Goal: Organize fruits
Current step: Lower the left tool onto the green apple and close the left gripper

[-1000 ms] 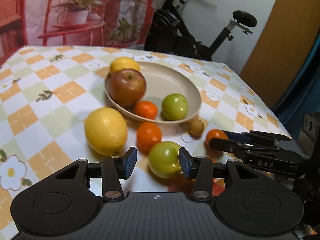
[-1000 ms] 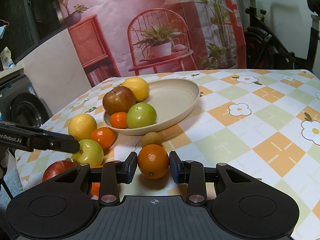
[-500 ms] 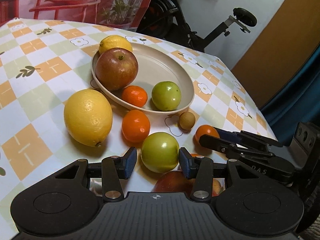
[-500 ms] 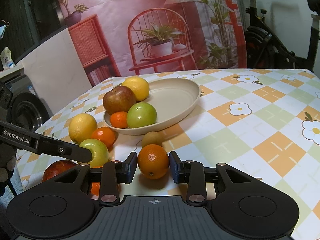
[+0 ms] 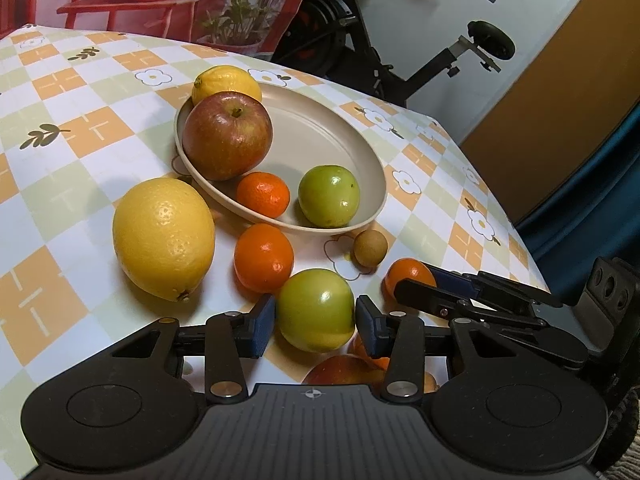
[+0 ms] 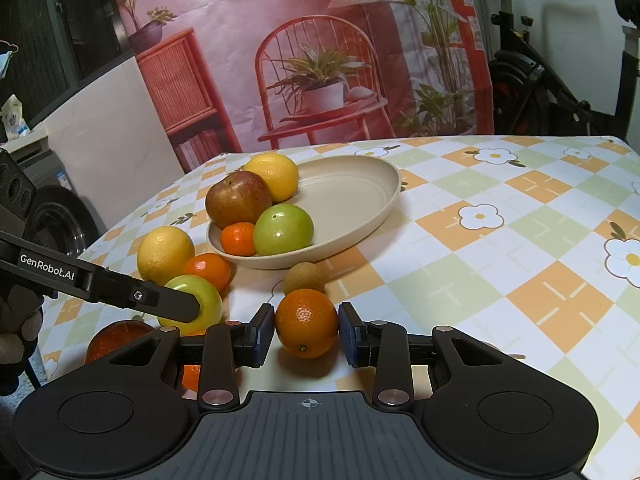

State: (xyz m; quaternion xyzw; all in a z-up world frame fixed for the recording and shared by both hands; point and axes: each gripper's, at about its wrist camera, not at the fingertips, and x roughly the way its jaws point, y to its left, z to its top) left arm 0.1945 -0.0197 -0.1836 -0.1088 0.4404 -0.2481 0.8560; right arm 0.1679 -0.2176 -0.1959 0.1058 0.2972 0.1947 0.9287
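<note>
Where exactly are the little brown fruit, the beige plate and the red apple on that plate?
Small brown fruit [image 6: 305, 278], right wrist view, its rounded front.
Beige plate [image 6: 360, 184], right wrist view, bare inner floor.
Red apple [image 5: 227, 136], left wrist view, its front skin.

Beige plate [image 5: 372, 168], green apple [image 5: 315, 311], orange-and-green checked, flower-printed tablecloth [image 6: 500, 264]

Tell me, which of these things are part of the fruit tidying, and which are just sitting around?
Part of the job: left gripper around a green apple; right gripper around an orange; beige plate holding a red apple; lemon on the tablecloth.

Just around: exercise bike, printed backdrop.
</note>
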